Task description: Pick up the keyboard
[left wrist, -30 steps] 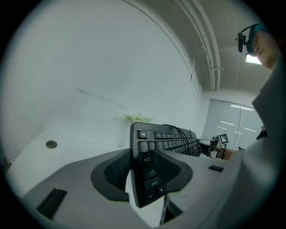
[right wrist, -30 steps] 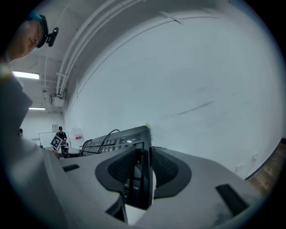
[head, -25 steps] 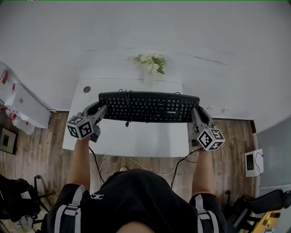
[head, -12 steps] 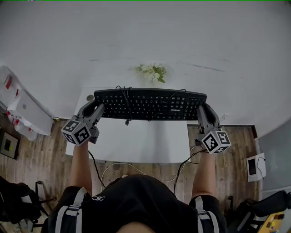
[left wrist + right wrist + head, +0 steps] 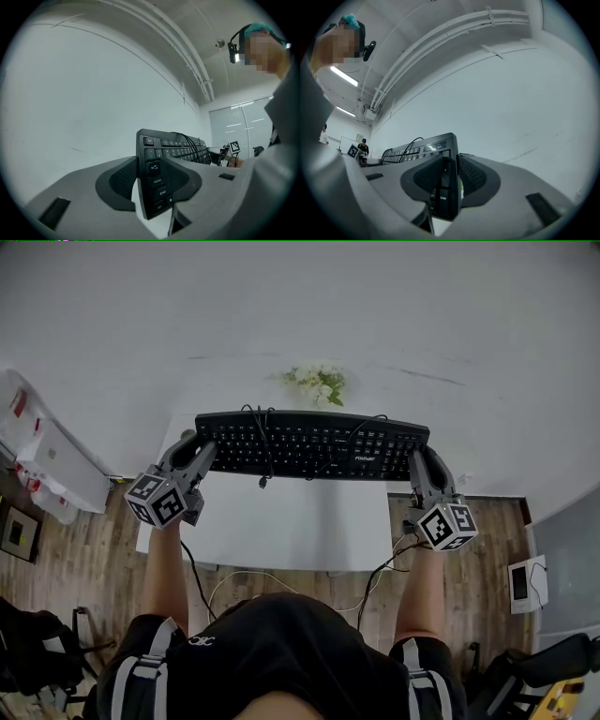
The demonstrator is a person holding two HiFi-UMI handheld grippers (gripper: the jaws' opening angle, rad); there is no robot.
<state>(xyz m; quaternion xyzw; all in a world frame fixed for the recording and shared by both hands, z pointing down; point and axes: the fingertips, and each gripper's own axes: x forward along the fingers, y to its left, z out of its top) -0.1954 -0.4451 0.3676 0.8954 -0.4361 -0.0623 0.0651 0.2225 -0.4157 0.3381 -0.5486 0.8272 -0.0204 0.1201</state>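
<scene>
**Flat, dim light; heavy fisheye bend**

Head view is dull and grey, evenly lit, without hard shadows; the white rectangular tabletop [image 5: 291, 521] is brightest, the brown wooden plank floor [image 5: 84, 559] dark; frame edges bend and dim. Both gripper views are round with black corners; the plain white wall [image 5: 93, 93] glows softly; long ceiling strip lights [image 5: 344, 75] flare; legends on the black plastic keyboard [image 5: 159, 183] stay sharp.

head: high, steeply down | gripper views: close, level, facing inward from opposite ends | shared: keyboard [image 5: 312, 444]
</scene>
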